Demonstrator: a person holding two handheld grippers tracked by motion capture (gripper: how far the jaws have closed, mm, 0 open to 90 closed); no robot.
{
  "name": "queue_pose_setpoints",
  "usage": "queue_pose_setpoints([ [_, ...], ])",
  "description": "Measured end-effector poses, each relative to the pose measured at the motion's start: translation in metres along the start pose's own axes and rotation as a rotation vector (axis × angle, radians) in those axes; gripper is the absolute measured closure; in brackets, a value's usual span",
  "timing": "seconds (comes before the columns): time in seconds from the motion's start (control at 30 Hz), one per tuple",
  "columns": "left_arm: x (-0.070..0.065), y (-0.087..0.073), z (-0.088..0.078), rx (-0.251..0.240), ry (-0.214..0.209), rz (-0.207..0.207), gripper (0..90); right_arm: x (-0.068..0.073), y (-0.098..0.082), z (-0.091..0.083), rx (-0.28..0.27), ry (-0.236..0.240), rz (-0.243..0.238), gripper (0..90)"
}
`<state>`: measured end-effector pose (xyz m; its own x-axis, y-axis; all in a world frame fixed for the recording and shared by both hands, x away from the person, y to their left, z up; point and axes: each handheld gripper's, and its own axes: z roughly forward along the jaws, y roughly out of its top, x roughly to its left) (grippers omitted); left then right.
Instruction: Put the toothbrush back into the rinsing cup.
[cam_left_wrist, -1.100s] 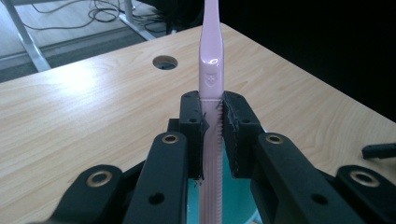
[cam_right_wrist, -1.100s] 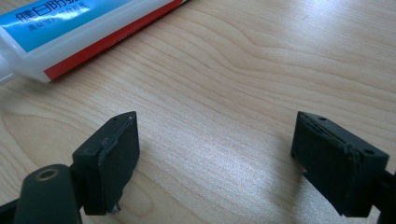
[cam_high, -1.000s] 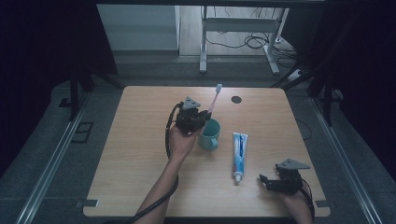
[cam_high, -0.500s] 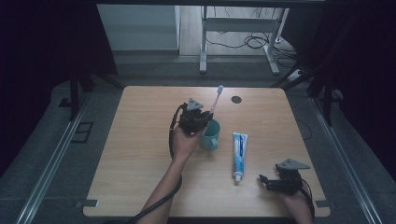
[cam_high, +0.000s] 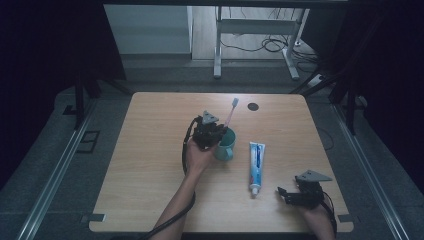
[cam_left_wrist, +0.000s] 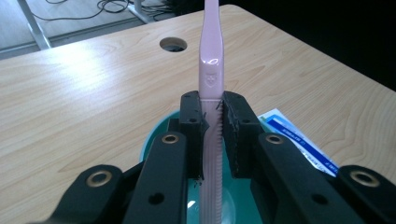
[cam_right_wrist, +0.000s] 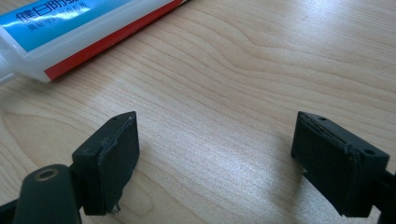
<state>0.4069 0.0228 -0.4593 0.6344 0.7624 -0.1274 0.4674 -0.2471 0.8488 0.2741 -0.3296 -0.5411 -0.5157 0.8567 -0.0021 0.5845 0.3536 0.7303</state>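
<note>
One toothbrush (cam_left_wrist: 211, 79) is clamped in your left gripper (cam_left_wrist: 212, 116) over the cup (cam_high: 226, 145). Lower it straight in, then release. Your right gripper (cam_right_wrist: 215, 158) rests open-jawed, holding nothing.

Count on the table (cam_high: 150, 165)
1 toothbrush (cam_high: 231, 113), 1 cup (cam_high: 226, 145), 1 toothpaste tube (cam_high: 256, 160) right of the cup, 2 grippers (cam_high: 212, 136) (cam_high: 286, 194), 1 hole (cam_high: 253, 106) in the table.
</note>
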Motion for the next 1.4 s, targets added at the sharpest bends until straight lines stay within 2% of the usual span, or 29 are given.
queue_pose_setpoints([
  [0.2,0.000,-0.005,0.005,0.029,0.004,0.004,78.8,0.000,0.000,0.000,0.001,0.000,0.000,15.0],
  [0.53,-0.005,-0.007,0.013,0.102,0.024,0.035,78.6,0.000,0.000,0.000,0.001,0.000,0.001,14.9],
  [0.83,-0.005,-0.009,0.017,0.157,0.032,0.037,78.2,0.000,0.000,0.000,0.001,0.000,0.001,14.9],
  [1.2,-0.005,-0.010,0.020,0.204,0.020,0.033,77.7,0.000,0.000,0.000,0.001,0.000,0.002,14.9],
  [1.33,-0.005,-0.010,0.021,0.205,0.019,0.033,77.1,0.000,0.000,0.000,0.001,0.000,0.002,14.9],
  [1.4,-0.006,-0.010,0.021,0.204,0.021,0.032,73.9,0.000,0.000,0.000,0.001,0.000,0.001,14.9],
])
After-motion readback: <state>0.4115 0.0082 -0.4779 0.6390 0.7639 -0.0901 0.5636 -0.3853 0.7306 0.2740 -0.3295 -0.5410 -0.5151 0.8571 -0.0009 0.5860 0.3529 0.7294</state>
